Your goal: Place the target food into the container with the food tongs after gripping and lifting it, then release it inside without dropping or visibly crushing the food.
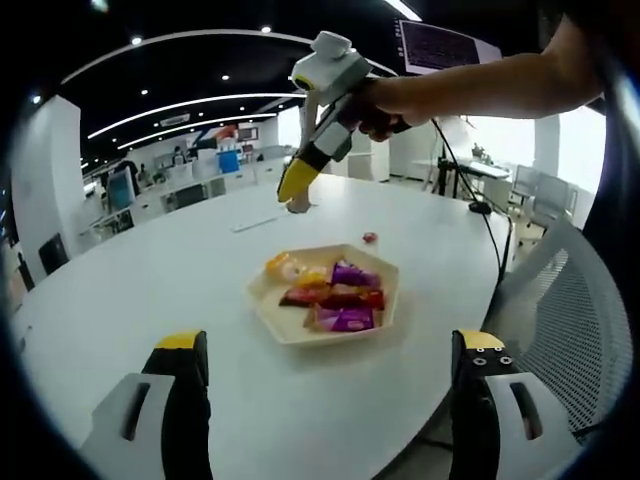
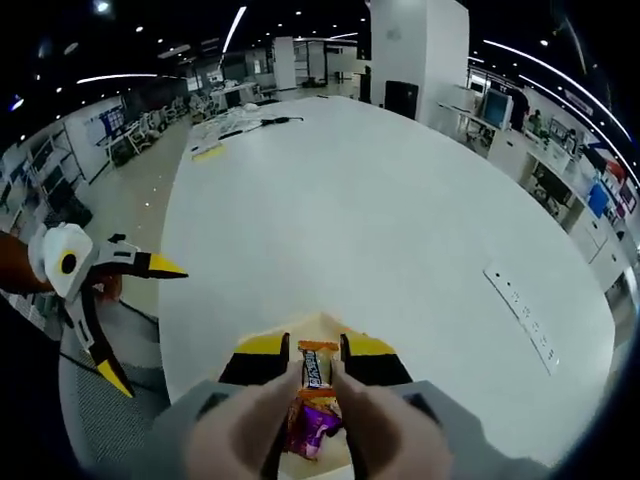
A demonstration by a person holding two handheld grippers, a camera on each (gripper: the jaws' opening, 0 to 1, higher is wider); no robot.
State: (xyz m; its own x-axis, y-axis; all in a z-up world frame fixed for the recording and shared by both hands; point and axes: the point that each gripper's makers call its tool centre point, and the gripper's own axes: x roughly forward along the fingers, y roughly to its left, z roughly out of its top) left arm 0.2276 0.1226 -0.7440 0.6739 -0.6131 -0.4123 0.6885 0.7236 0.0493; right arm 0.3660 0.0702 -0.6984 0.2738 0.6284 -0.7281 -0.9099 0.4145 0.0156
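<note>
A beige hexagonal plate point(image 1: 290, 332) on the white round table point(image 1: 150, 290) holds several wrapped snacks point(image 1: 340, 298) in purple, red and orange. My left gripper point(image 1: 330, 365) stands open on the near side of the plate, its jaws wide apart. My right gripper point(image 1: 294, 190), held by a person's arm, hangs above the table beyond the plate. In the right gripper view that gripper point(image 2: 316, 352) is shut on beige food tongs point(image 2: 250, 420), whose tips pinch an orange-wrapped snack point(image 2: 315, 368) over a purple wrapper point(image 2: 305, 425) and the plate's corner point(image 2: 318, 326). My left gripper point(image 2: 140, 325) is open at the left.
A small red object point(image 1: 370, 237) lies on the table past the plate, and a white strip point(image 2: 525, 315) is set into the tabletop. A grey mesh chair point(image 1: 560, 310) stands at the table's edge. Desks and chairs fill the office behind.
</note>
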